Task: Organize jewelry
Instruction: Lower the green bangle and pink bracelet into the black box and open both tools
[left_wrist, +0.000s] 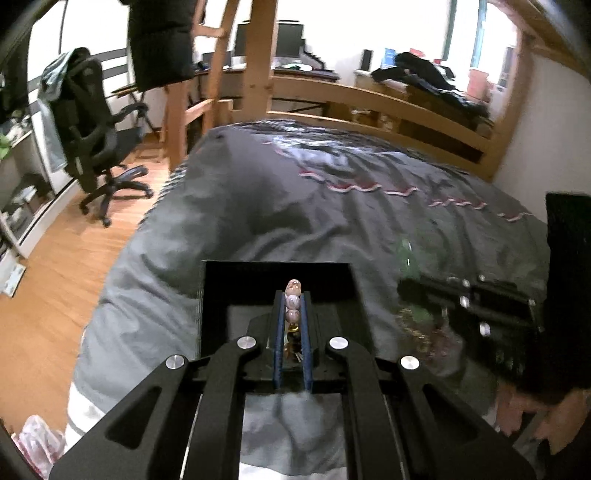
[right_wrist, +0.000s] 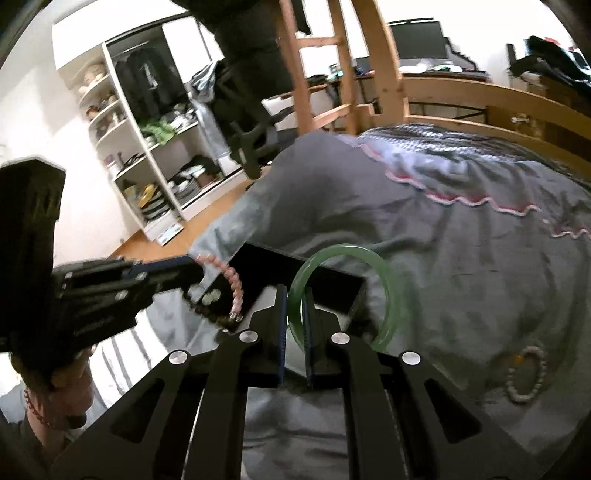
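Observation:
My left gripper is shut on a pink bead bracelet and holds it over a black jewelry tray on the bed. In the right wrist view the bracelet hangs from the left gripper above the tray. My right gripper is shut on a green jade bangle just right of the tray. In the left wrist view the right gripper is blurred at the right, with the bangle faint. A pale bead bracelet lies on the blanket at the right.
The grey blanket covers a wooden-framed bed. An office chair stands on the wood floor at the left. White shelves stand beyond the bed's corner. A pink bag lies by the bed.

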